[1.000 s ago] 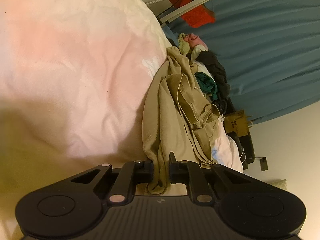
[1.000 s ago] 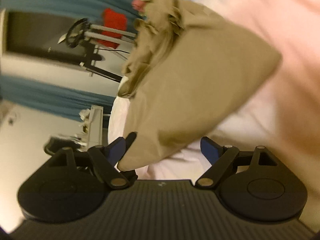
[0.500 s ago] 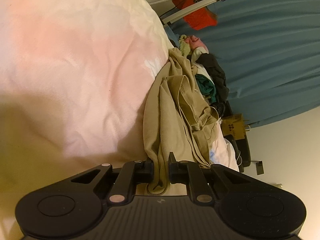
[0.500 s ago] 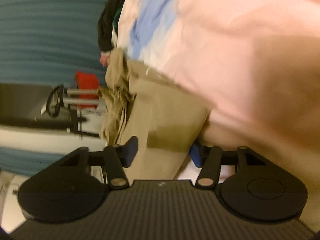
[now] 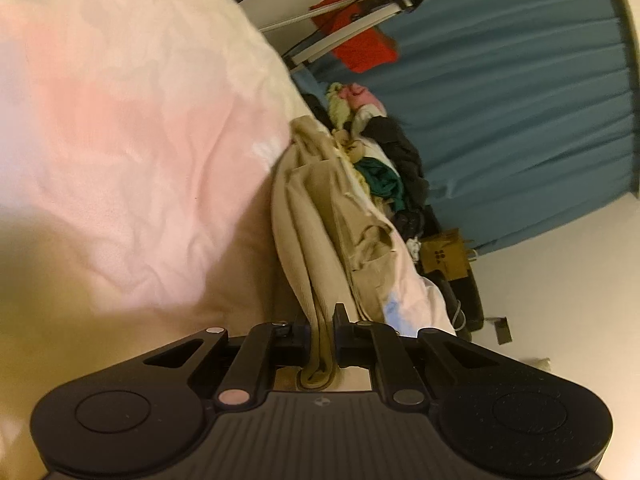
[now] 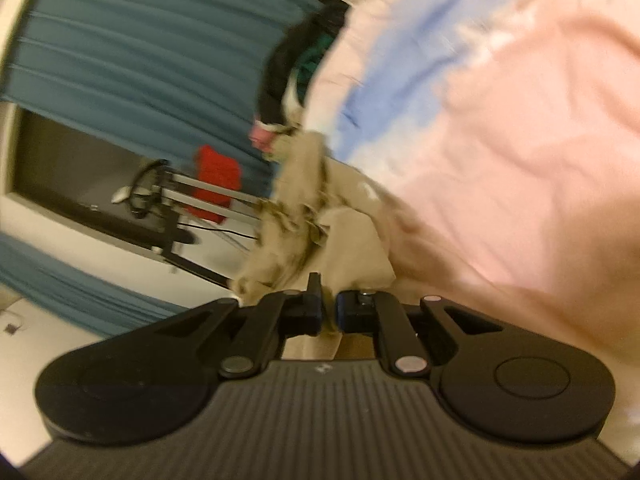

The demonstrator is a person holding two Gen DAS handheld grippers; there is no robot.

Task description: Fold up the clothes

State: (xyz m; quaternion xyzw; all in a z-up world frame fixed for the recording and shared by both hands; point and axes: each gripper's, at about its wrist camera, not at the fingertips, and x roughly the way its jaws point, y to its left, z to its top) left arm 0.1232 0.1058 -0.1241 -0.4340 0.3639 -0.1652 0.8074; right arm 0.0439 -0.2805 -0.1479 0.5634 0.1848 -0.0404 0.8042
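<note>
A beige garment point(image 5: 316, 216) hangs in long folds over the edge of the pink bedsheet point(image 5: 120, 140). My left gripper point(image 5: 322, 320) pinches a bunched fold of it; its jaws are closing further on the cloth. In the right wrist view, which is blurred, the same beige garment point(image 6: 352, 236) lies crumpled on the sheet point(image 6: 520, 140). My right gripper point(image 6: 328, 300) has a corner of that cloth between its blue pads, and its jaws are closing on it.
A heap of other clothes point(image 5: 384, 160), black, green and pink, lies beyond the garment. Behind it hang a blue curtain point(image 5: 500, 120) and a red cloth point(image 5: 360, 44) on a metal frame. A brown paper bag point(image 5: 444, 256) stands on the floor.
My right gripper went from wide open around the beige garment's edge to pinched on its corner. My left gripper kept its hold and lifted, drawing the cloth tauter.
</note>
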